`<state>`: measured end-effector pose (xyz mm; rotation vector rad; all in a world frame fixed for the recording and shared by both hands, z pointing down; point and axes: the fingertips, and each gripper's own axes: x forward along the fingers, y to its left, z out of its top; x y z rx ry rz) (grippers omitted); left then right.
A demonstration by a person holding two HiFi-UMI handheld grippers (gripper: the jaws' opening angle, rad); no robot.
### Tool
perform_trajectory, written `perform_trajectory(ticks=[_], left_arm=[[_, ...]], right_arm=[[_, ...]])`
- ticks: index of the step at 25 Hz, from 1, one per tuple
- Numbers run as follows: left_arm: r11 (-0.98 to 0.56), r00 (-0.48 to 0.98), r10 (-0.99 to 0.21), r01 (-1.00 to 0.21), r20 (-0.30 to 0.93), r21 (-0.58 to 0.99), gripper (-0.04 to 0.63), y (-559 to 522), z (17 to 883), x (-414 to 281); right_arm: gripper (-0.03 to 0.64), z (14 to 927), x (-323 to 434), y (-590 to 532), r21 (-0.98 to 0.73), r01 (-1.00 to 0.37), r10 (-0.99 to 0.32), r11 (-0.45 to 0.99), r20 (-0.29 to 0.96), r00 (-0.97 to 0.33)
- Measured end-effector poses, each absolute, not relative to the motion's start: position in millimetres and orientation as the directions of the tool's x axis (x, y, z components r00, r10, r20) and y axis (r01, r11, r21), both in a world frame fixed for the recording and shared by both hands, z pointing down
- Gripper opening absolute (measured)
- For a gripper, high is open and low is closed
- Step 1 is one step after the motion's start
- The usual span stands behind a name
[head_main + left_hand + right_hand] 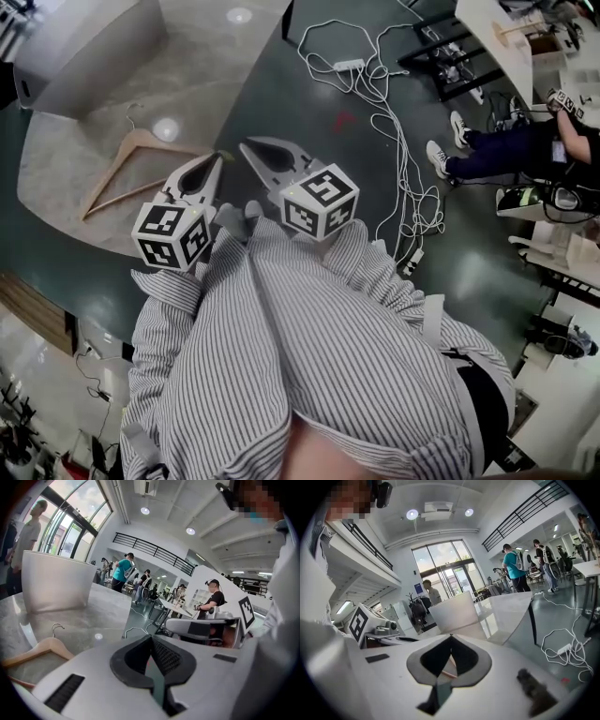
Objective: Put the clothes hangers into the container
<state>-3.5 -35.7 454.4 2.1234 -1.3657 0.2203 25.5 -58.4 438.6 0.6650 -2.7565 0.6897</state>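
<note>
Triangular wooden hanger (140,142) (wire hook) lies on glossy stone table (62,161)

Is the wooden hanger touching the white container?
Apart. The left gripper view shows a strip of bare table between the wooden hanger, lying flat, and the base of the white container. The head view shows the same gap.

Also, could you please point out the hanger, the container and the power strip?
hanger (44,645): left gripper view, wooden shoulder.
container (56,585): left gripper view, front wall.
power strip (349,65): head view, its body.
</note>
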Motion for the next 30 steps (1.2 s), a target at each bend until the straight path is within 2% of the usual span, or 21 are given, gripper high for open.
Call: perform_trajectory(ticks=[16,30], left_arm=[[-0.28,0.447,-0.731,-0.886,0.515,0.371,0.011,-20.5,470.9,-32.1],[-0.3,0.447,-0.699,-0.892,0.559,0.338,0.011,-24.6,503.6,-47.1]], right_arm=[[0.015,459.4,7.2,-45.9,-0.459,-0.496,-0.362,0.737,0.351,-0.864],[0.014,496.0,3.5,-40.8,-0.435,-0.536,-0.343,0.724,0.447,-0.826]])
